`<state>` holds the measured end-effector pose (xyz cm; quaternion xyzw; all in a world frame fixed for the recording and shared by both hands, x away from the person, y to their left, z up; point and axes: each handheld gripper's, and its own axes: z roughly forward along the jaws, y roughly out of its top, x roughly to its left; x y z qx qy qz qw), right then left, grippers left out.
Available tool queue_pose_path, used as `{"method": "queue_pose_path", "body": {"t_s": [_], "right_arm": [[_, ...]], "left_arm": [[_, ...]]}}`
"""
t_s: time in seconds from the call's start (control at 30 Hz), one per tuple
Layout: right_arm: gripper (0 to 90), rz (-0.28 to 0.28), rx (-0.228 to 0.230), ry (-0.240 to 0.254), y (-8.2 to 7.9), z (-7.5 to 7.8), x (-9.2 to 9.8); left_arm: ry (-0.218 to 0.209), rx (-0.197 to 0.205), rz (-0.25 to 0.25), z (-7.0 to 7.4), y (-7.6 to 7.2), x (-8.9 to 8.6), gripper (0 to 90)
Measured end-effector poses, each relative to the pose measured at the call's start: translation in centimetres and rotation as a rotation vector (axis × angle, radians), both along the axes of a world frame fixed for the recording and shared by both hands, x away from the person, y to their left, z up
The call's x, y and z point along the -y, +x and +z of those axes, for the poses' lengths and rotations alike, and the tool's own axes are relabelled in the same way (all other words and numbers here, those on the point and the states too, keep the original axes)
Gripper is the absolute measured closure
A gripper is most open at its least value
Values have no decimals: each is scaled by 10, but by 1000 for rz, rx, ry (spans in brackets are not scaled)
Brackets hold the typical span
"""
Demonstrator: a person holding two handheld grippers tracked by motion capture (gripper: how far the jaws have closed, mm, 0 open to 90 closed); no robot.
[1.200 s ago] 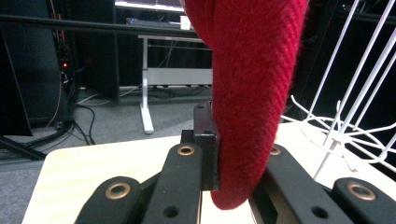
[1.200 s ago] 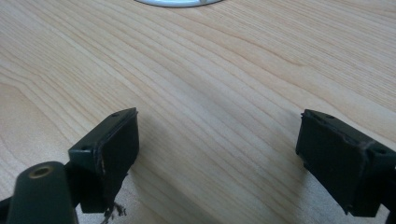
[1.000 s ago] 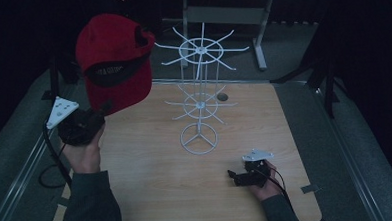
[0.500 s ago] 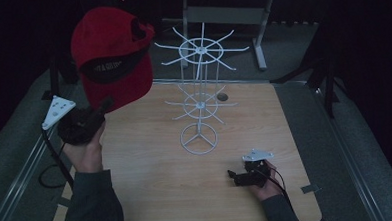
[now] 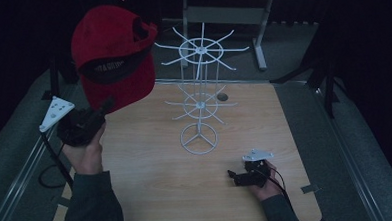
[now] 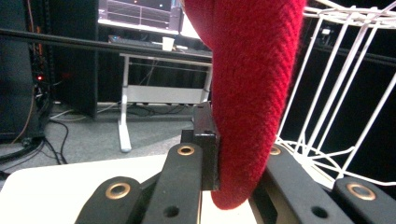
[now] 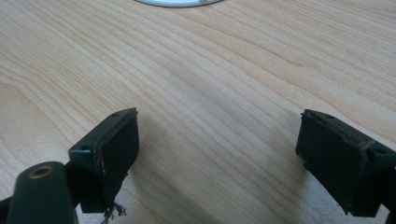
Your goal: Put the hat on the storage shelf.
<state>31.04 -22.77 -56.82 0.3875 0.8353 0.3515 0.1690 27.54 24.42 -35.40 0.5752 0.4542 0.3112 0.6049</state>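
Nearest you, at the right, your right gripper [image 5: 237, 178] lies low on the wooden table [image 5: 152, 192], its jaws standing wide apart with bare wood between them in the right gripper view, so it holds nothing; it sits where it did a second ago. To the near left, your left gripper [image 5: 101, 108] is raised clear of the table, jaws clamped on the edge of the red cap [image 5: 112, 56]; in the left gripper view the knitted red fabric [image 6: 254, 93] is pinched between the two pads, with one black pad [image 6: 205, 140] pressed flat against it. Against the frames of a second ago, the cap now hangs slightly higher and farther left in the high view, while the hand below it has scarcely shifted, which suggests a small swing or tilt of the cap rather than a real carry. Farther in, at the table's middle, stands the white wire rack [image 5: 198, 103], with a ring base, a lower tier of prongs and a wide upper tier [image 5: 200, 50]; it is unchanged and bare. The cap's right edge lies near the upper tier's left prongs, though whether they touch cannot be told in this dim high view. Judged from this, the cap is lifted and gripped but not yet hung: you will probably need to bring it right and far, then lower it over a prong.
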Motion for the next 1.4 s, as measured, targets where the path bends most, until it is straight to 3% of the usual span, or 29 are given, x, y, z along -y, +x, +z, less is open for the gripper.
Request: {"method": "queue_pose_path", "body": {"t_s": [0.37, 0.87, 1.4], "right_arm": [[131, 1, 1, -1, 0, 0, 0], [131, 0, 1, 1, 0, 0, 0], [131, -1, 1, 2, 0, 0, 0]], "left_arm": [[11, 21, -33, 1, -2, 2, 859], [26, 16, -61, -9, 0, 6, 859], [35, -16, -81, -33, 0, 10, 859]]}}
